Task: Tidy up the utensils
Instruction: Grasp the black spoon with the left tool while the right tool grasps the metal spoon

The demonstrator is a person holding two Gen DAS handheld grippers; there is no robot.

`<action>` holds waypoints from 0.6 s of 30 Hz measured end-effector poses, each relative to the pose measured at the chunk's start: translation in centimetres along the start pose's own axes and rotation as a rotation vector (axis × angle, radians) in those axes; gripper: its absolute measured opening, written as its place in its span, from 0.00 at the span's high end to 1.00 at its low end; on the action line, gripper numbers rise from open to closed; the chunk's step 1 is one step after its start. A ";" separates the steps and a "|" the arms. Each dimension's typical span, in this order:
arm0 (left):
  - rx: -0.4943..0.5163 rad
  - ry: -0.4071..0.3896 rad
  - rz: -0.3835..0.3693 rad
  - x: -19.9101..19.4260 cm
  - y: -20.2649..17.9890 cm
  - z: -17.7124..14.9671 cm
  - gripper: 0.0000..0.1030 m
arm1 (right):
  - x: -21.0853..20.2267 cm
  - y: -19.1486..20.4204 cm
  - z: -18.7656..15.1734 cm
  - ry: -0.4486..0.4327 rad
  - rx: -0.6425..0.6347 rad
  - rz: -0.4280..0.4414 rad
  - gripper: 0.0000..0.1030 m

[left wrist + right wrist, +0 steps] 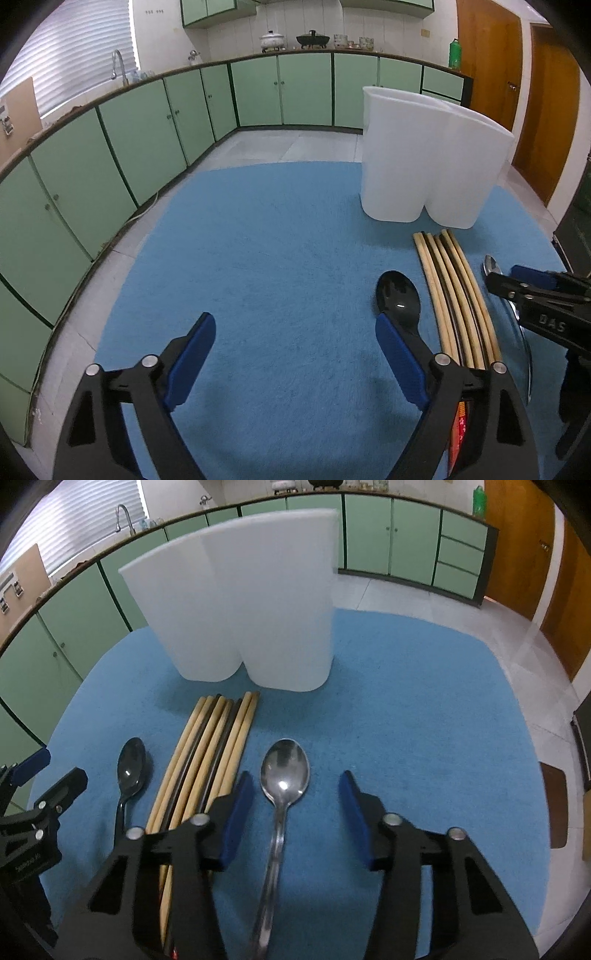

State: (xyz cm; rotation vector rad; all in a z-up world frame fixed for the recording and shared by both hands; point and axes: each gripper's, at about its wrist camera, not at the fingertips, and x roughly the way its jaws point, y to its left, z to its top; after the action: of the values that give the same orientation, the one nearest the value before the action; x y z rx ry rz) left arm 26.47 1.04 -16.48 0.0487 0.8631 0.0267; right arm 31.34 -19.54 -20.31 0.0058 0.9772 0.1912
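A two-part white utensil holder [424, 162] [240, 602] stands upright at the far side of the blue mat [277, 258]. In front of it lie a bundle of wooden and dark chopsticks [454, 291] [207, 746], a black spoon [397, 295] [131, 764] to their left and a metal spoon [491, 264] [284, 768] to their right. My left gripper [295, 325] [55, 771] is open, its right finger beside the black spoon's neck. My right gripper [295, 779] [517, 278] straddles the metal spoon with open jaws, and the pads stand apart from the spoon.
Green floor cabinets [110, 155] run along the far wall, with a sink tap [118, 62] at left. Wooden doors [487, 55] stand at right. A brown chair seat [554, 805] sits by the table's right edge. Bare mat [424, 709] lies right of the metal spoon.
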 end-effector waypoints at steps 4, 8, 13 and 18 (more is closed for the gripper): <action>0.005 0.014 -0.030 0.4 -0.6 0.3 0.16 | 0.2 0.5 0.2 -0.018 -0.039 -0.018 0.73; 0.019 0.014 -0.051 1.0 -1.7 1.0 0.16 | 0.0 0.0 0.1 -0.022 -0.029 -0.009 0.73; 0.029 0.035 -0.052 2.4 -3.1 2.3 0.16 | -0.3 -1.4 0.0 -0.025 -0.009 0.001 0.73; 0.032 0.065 -0.034 3.7 -3.9 3.0 0.16 | -0.3 -2.0 -0.1 -0.028 -0.007 0.010 0.73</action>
State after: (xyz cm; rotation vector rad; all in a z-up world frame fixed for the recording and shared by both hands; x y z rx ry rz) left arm 31.19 -2.76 -17.54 0.0630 0.9291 -0.0175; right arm 31.47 -21.60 -20.31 0.0066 0.9481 0.2036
